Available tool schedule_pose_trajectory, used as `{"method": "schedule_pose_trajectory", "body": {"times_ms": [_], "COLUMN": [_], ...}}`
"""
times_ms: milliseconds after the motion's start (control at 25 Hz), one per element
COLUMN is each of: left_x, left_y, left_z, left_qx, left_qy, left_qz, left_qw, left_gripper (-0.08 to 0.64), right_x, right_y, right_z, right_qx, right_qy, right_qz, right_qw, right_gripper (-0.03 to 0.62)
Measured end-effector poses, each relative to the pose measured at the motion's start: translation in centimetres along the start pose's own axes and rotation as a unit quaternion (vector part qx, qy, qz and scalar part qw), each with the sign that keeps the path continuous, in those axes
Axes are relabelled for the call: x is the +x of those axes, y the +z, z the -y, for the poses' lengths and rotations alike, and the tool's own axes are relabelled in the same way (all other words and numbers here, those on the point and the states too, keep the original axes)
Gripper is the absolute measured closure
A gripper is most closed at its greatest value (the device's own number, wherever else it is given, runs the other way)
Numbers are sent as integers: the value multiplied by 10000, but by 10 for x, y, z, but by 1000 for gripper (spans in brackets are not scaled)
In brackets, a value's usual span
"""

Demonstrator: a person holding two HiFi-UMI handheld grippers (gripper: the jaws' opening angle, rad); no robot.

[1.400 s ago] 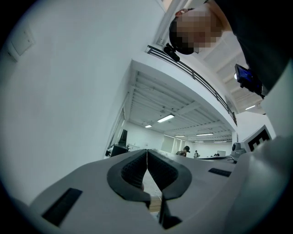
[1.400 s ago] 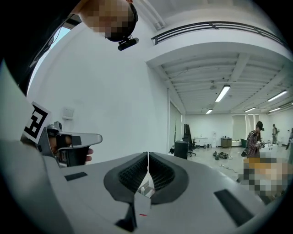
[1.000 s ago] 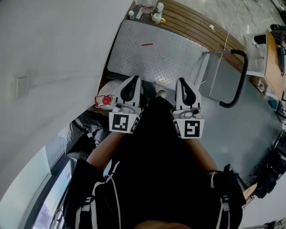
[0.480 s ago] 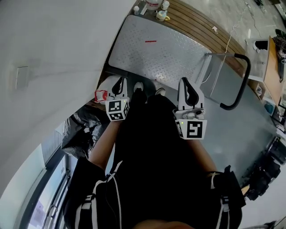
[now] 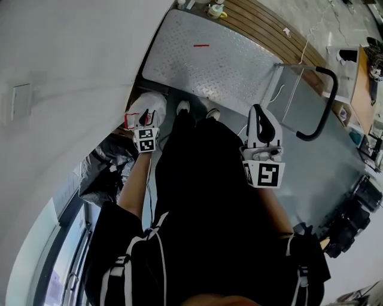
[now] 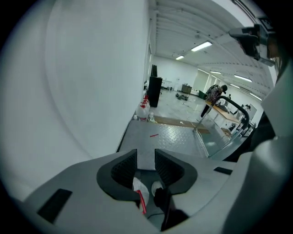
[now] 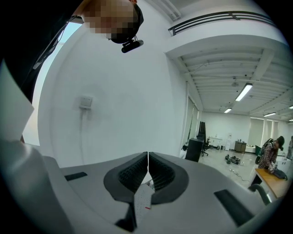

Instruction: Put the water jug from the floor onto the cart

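The water jug, white with a red handle, rests on the floor by the wall, just short of the cart's near edge. My left gripper is lowered right over it and points steeply down. Its jaws have just been opening and stand apart, with nothing pressed between the pads. Through the gap of the left gripper a piece of the jug shows below. The cart is a flat metal checker-plate platform with a black handle. My right gripper is held higher, off to the right; its jaws are closed on nothing.
The white wall runs close along the left. A black plastic bag lies on the floor behind the jug. My shoes stand at the cart's near edge. Small bottles sit past the cart's far end, and a desk stands at the right.
The left gripper has dropped down and to the left, onto the jug, and its jaws have opened. The right gripper has drifted slightly to the right and stays shut.
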State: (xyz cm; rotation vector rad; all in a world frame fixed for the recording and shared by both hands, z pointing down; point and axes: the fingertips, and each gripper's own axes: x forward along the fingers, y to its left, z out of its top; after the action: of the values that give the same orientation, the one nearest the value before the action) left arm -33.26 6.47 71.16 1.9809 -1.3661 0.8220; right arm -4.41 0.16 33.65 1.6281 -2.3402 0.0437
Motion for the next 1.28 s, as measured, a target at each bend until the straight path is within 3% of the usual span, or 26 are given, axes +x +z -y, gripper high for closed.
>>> {"method": "schedule_pose_trajectory", "body": {"times_ms": [120,200,280,520,880,1040,1120,1280], "left_x": [14,22,24,28,42,56,63,65], "left_y": [-42,-74,-101,-140,-175,-183,-189,-204], "left_z": [-24,-40,-54,-94,-159,-181,-183,-185], "left_qx": [218,495,542,-233,-529,-588,-506,-612], "left_qy": [-33,-73,-69,299,740,839,792,743], "left_qz": [-564,-986,-1329,-1821,-2111,-1899,-1885,-2268], "left_qw": [9982,9939,9896,9825,9732,9764,9776,9692], "left_gripper": [443,439,436,419,415,410,405,392], "right_x": [-1,1,4,18,44,53,51,50], "right_y": [4,5,3,-12,-37,-48,-53,-58], "right_z": [5,0,-9,-28,-70,-90,-88,-77], "right_qx": [-27,-53,-90,-98,-40,-164,-220,-240], "right_qy": [-136,-116,-33,128,776,1073,1055,906], "right_qz": [62,50,-1,-184,-589,-613,-687,-926], "right_qw": [9999,9999,10000,9997,9952,9922,9918,9913], "right_gripper": [572,572,572,572,572,572,572,572]}}
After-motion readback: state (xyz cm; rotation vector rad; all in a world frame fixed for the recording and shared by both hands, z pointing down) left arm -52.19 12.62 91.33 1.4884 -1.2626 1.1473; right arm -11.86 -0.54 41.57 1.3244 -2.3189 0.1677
